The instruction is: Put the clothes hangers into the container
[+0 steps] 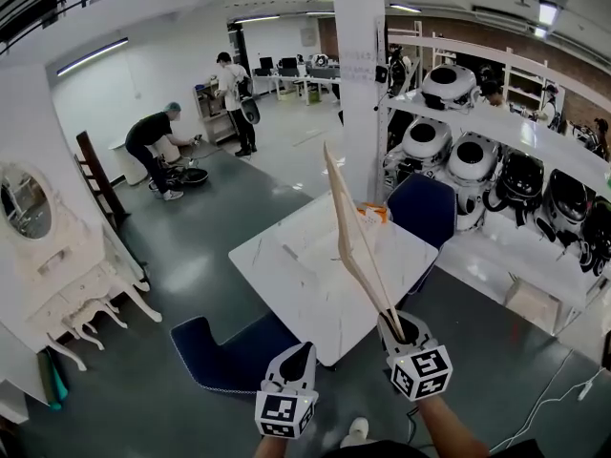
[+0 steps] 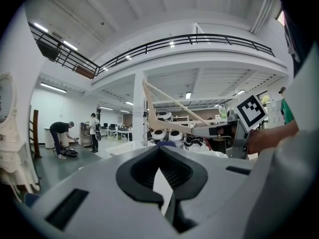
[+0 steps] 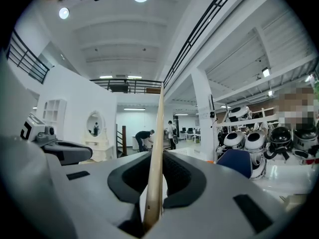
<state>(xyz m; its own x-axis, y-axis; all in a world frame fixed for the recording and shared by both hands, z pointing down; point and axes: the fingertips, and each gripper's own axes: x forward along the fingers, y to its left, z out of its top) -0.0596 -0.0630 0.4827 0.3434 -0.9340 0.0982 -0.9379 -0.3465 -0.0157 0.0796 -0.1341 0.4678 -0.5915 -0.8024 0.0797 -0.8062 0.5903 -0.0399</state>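
Observation:
My right gripper (image 1: pixel 399 330) is shut on the lower end of a pale wooden clothes hanger (image 1: pixel 351 227). The hanger stands nearly upright over the white marble table (image 1: pixel 305 284). In the right gripper view the hanger (image 3: pixel 158 128) runs straight up from between the jaws (image 3: pixel 155 183). My left gripper (image 1: pixel 298 359) hovers level with it at the table's near edge, shut and holding nothing. The left gripper view (image 2: pixel 160 156) shows the hanger (image 2: pixel 169 103) and the right gripper off to the right. A white latticed basket (image 1: pixel 374 214) sits at the table's far edge, partly hidden by the hanger.
Blue chairs stand behind the table (image 1: pixel 425 208) and in front of it at left (image 1: pixel 229 351). A white pillar (image 1: pixel 358 84) rises behind the table. Shelves of round robot heads (image 1: pixel 477 160) fill the right. A white vanity (image 1: pixel 38 227) stands left. Two people (image 1: pixel 158 146) are far back.

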